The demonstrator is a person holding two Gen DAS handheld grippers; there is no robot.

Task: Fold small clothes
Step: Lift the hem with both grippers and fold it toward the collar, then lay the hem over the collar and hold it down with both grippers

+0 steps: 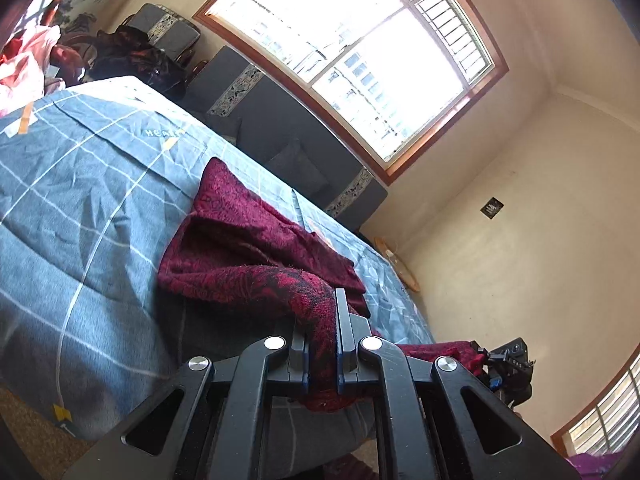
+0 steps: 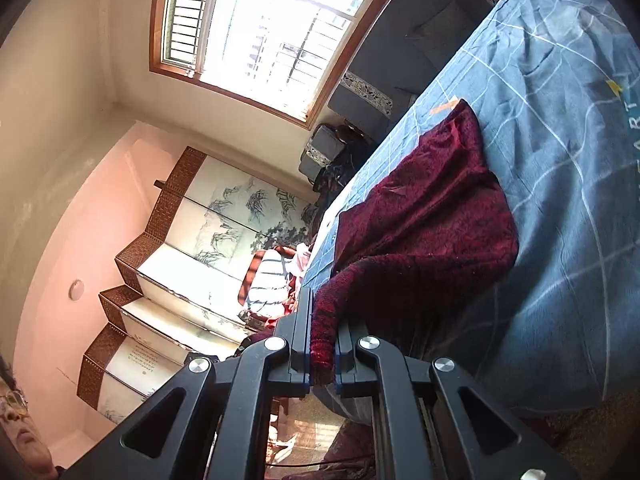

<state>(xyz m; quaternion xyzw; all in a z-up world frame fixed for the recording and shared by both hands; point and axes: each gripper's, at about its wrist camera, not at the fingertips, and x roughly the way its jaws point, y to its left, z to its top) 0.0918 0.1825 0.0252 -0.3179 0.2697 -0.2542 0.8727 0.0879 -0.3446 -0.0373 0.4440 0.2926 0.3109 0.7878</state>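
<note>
A dark red knitted garment (image 1: 248, 248) lies on the blue checked bed cover (image 1: 80, 200), its near edge lifted off the bed. My left gripper (image 1: 322, 320) is shut on one corner of that edge, with cloth pinched between the fingers. In the right wrist view the same red garment (image 2: 432, 216) spreads over the bed cover (image 2: 560, 160), and my right gripper (image 2: 322, 320) is shut on another corner of it. The right gripper also shows in the left wrist view (image 1: 504, 360), holding red cloth at the bed's near edge.
A dark grey sofa (image 1: 280, 132) stands under a large window (image 1: 360, 48) beyond the bed. A pile of other clothes (image 1: 28, 56) lies at the far end of the bed. A folding painted screen (image 2: 192, 248) stands by the wall.
</note>
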